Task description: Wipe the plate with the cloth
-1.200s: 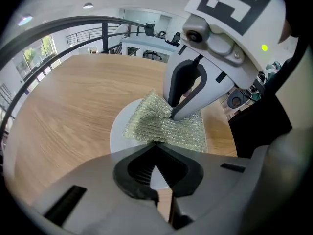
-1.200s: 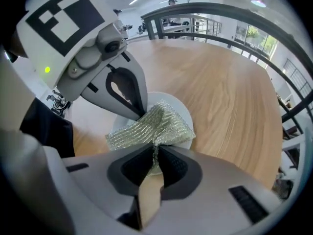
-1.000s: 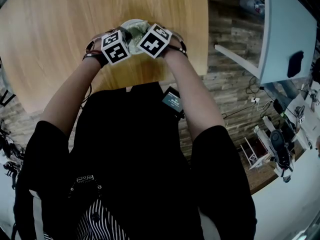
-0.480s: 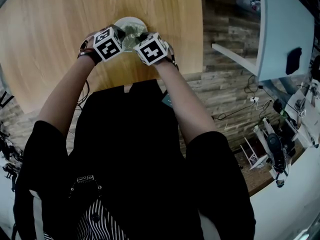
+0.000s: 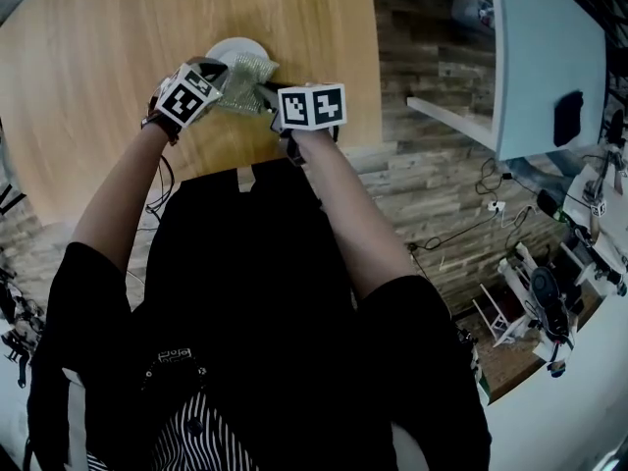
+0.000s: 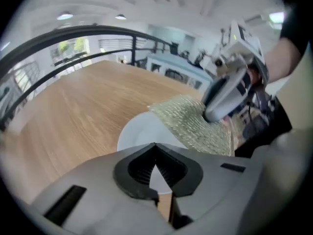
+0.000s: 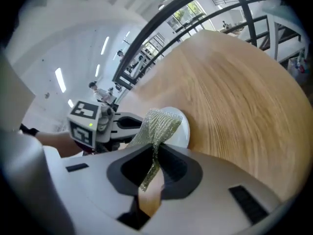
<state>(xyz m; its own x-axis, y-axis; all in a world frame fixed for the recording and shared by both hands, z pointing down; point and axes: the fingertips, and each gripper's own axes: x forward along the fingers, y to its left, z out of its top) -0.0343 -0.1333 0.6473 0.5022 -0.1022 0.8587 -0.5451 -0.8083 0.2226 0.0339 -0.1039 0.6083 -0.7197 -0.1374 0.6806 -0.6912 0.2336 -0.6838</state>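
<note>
Left tongs are clenched on the near rim of the white plate, which sits at the near side of the wooden counter. Right tongs pinch the green mesh cloth, which drapes over the plate's right part

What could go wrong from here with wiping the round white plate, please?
1. The right gripper holds the greenish mesh cloth only by a narrow bunched strip, so wiping drag might pull it free.
2. The left gripper seems to pinch the round white plate just at its rim, so pressing could tip or slip it.
</note>
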